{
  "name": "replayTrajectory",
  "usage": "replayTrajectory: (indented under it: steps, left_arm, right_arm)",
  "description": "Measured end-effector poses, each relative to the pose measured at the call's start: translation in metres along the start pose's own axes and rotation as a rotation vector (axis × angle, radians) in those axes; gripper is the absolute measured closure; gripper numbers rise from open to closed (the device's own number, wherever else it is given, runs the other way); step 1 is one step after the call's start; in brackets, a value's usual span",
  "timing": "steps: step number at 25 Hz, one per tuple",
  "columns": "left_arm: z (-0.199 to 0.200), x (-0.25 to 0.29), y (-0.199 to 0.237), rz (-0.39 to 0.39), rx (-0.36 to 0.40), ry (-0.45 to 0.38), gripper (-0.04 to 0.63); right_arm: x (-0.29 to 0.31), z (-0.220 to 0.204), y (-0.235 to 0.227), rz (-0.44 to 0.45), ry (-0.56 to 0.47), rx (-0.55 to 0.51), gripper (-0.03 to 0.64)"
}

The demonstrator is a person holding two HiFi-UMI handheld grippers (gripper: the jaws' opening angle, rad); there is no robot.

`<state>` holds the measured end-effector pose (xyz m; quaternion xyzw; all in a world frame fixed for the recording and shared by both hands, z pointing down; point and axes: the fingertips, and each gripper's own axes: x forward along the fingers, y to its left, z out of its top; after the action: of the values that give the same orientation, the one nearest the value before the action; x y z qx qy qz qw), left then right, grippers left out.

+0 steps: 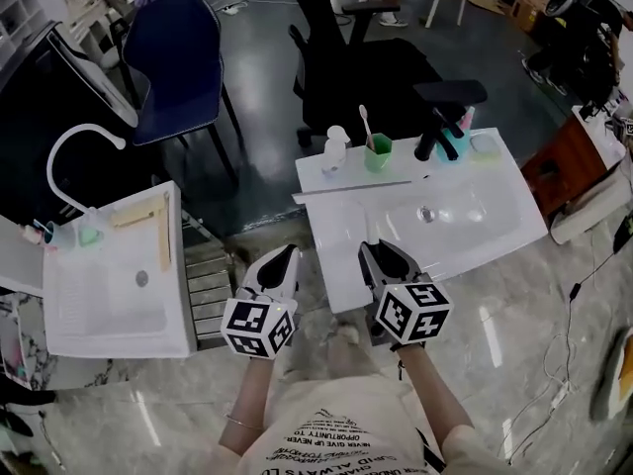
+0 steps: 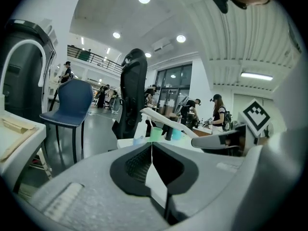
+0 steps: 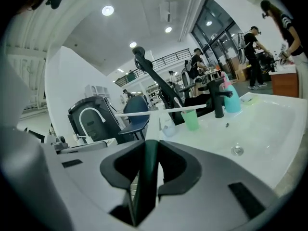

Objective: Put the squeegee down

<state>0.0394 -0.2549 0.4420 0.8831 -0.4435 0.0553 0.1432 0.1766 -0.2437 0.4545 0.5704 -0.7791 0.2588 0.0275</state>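
Note:
The squeegee (image 1: 351, 188) is a long thin pale blade on a handle. It reaches out over the white sink basin's (image 1: 475, 236) left part, just in front of the cups. My right gripper (image 1: 374, 250) is shut on its dark handle. In the right gripper view, the handle runs up from the right gripper (image 3: 148, 146) to the level blade of the squeegee (image 3: 159, 111). Whether the blade touches the sink I cannot tell. My left gripper (image 1: 287, 255) hangs beside the right one at the basin's near left corner, shut and holding nothing. The left gripper view shows the left gripper (image 2: 152, 146) and the squeegee (image 2: 166, 121).
At the back of the basin stand a white bottle (image 1: 336, 148), a green cup (image 1: 377, 152) with a toothbrush, a black faucet (image 1: 435, 137) and a teal bottle (image 1: 460, 132). A second sink (image 1: 109, 285) is at the left. Behind are a blue chair (image 1: 173, 62) and a black office chair (image 1: 366, 67).

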Motion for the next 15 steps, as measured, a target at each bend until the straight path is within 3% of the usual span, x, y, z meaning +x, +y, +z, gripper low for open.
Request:
replayTrajectory:
  steps: [15]
  left_arm:
    - [-0.041, 0.034, 0.03, 0.198, -0.106, 0.057, 0.572]
  right_arm:
    - [0.078, -0.035, -0.021, 0.109, 0.222, -0.054, 0.522]
